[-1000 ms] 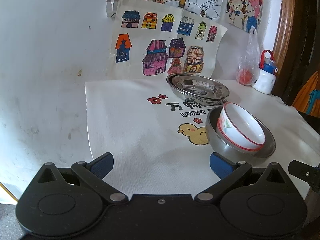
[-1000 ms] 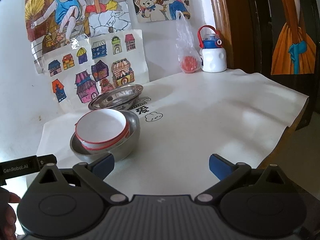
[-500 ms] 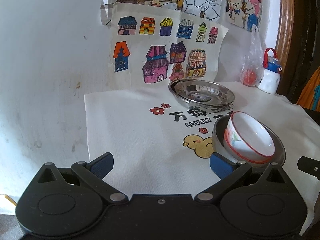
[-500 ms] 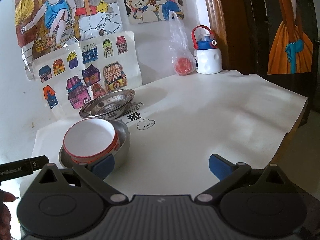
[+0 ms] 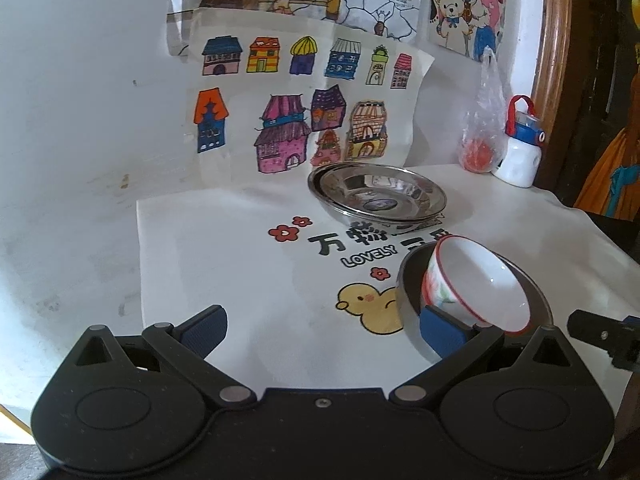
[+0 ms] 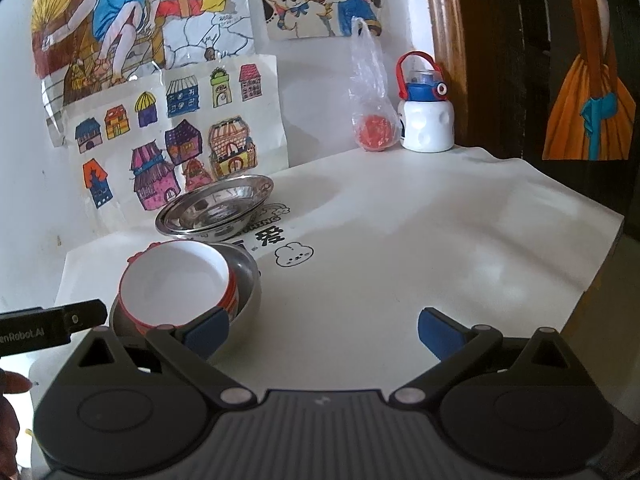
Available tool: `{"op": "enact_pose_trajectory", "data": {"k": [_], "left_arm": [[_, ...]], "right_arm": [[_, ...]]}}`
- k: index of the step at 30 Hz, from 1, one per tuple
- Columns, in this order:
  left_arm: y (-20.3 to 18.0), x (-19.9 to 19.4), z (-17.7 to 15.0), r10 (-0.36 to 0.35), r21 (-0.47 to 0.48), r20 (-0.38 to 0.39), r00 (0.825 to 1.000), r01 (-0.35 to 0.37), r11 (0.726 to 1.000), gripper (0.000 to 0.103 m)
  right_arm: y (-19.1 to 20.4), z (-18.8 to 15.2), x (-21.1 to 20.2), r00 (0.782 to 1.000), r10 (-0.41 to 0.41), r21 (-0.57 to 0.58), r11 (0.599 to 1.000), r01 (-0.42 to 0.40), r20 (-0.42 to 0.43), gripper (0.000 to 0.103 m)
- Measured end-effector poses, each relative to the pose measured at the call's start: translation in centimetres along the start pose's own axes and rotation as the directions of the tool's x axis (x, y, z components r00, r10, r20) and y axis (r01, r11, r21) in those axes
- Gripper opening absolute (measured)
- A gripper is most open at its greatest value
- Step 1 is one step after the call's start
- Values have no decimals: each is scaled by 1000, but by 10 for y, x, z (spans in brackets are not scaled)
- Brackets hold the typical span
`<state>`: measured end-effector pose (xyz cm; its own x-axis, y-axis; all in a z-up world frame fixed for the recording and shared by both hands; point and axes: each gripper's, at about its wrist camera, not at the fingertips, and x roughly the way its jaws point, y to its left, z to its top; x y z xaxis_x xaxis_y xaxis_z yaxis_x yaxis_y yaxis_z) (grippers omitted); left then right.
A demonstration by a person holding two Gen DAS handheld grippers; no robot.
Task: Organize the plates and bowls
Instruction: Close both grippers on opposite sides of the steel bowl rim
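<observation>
Bowls and plates sat gathered toward the back-left of the surface [image 5: 224, 264], which was covered by a white printed cloth. In the left wrist view, a white ceramic bowl [image 5: 476, 284] with a red rim lay tilted inside a steel bowl [image 5: 408, 300], and two nested steel plates [image 5: 376, 196] rested just behind them, near the wall drawings. The left hand-held gripper [image 5: 324, 330] hovered low over the cloth with its jaws spread wide and nothing between them; its right blue pad [image 5: 440, 334] overlapped the steel bowl's near edge, though whether it touched could not be told. The bowls lay off to its right, not between the fingers.

In the right wrist view, the same white bowl [image 6: 172, 284] leaned in the steel bowl [image 6: 248, 284], with the plates [image 6: 216, 210] beyond and a water bottle [image 6: 426, 120] and plastic bag [image 6: 370, 100] well apart at the back. The right hand-held gripper [image 6: 322, 332] was also open and empty, levelled low, its left pad [image 6: 206, 330] beside the bowls' near rim. A fingertip showed at the left edge.

The step in hand looked like approaching the nested bowls. To do it well, one hand-held gripper should straddle a rim wall squarely, since the ceramic bowl sat crooked and might slip or rock.
</observation>
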<state>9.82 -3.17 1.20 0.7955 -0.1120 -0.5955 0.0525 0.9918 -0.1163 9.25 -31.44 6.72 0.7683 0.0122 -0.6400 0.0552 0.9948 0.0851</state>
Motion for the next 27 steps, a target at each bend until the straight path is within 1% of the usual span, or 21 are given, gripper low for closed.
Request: {"op": "enact_pose_trajectory", "data": {"k": [5, 9, 18, 23, 27], "left_arm": [[-5, 7, 4, -11, 10, -22, 1000, 11, 1000, 102], [-6, 12, 5, -17, 10, -31, 999, 17, 1000, 102], [-8, 19, 7, -20, 21, -49, 999, 21, 1000, 102], [-9, 22, 8, -14, 22, -54, 998, 16, 1000, 102], [-10, 26, 10, -11, 23, -66, 998, 13, 1000, 102]], "right_arm": [[5, 8, 9, 999, 2, -47, 999, -4, -35, 103], [8, 14, 13, 999, -13, -83, 997, 10, -36, 103], [8, 20, 22, 998, -48, -107, 993, 44, -43, 103], [9, 22, 26, 997, -49, -120, 992, 43, -51, 103], [14, 25, 30, 997, -53, -163, 986, 42, -64, 103]]}}
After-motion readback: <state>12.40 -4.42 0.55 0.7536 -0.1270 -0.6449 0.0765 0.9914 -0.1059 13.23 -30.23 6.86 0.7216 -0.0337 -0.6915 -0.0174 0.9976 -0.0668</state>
